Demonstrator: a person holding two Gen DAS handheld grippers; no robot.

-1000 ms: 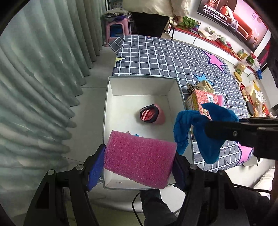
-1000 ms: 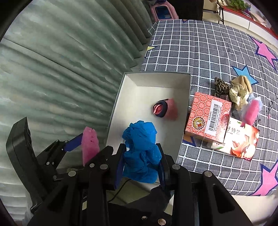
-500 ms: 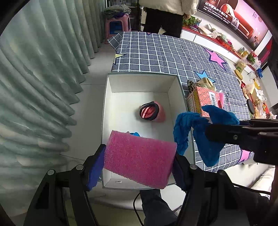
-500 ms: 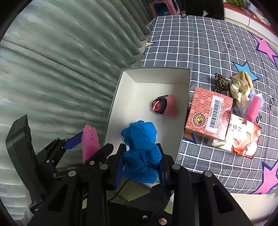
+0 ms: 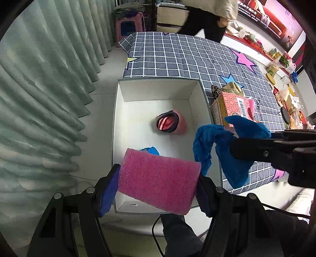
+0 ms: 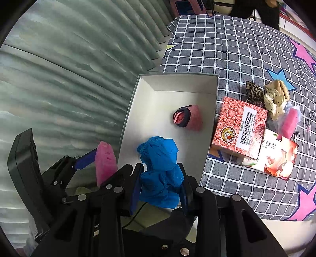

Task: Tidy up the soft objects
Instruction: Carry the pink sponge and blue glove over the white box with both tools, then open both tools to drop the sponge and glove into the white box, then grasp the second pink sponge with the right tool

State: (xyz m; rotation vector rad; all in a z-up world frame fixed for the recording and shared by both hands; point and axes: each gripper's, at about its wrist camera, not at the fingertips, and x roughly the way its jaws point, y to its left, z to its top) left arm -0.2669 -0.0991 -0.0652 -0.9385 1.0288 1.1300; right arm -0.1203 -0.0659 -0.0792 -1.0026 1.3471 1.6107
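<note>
My left gripper [image 5: 158, 185] is shut on a pink sponge [image 5: 158, 181] and holds it above the near end of a white open box [image 5: 118, 102]. My right gripper [image 6: 160, 187] is shut on a blue cloth [image 6: 160, 170], held above the box's near right corner; the cloth also shows in the left wrist view [image 5: 233, 146]. The sponge shows edge-on in the right wrist view [image 6: 104, 162]. Inside the box [image 6: 138, 93] lies a rolled pink sock with a black cuff [image 5: 170, 123] [image 6: 187, 117]. A bit of blue [image 5: 151, 151] peeks from behind the sponge.
The box sits at the edge of a grey checked cloth with stars [image 6: 237, 49]. Right of it lie a red patterned carton [image 6: 239, 126], a white floral tissue pack [image 6: 274, 156], a pink bagged item [image 6: 290, 122], a dotted beige cloth [image 6: 276, 98] and a leopard cloth [image 6: 253, 91]. Green curtains [image 5: 39, 89] hang left. A person [image 5: 205, 17] stands far back.
Both grippers have stayed nearly still with their loads, rising slightly so the box looks a little farther. The person at the back has walked to the right.
</note>
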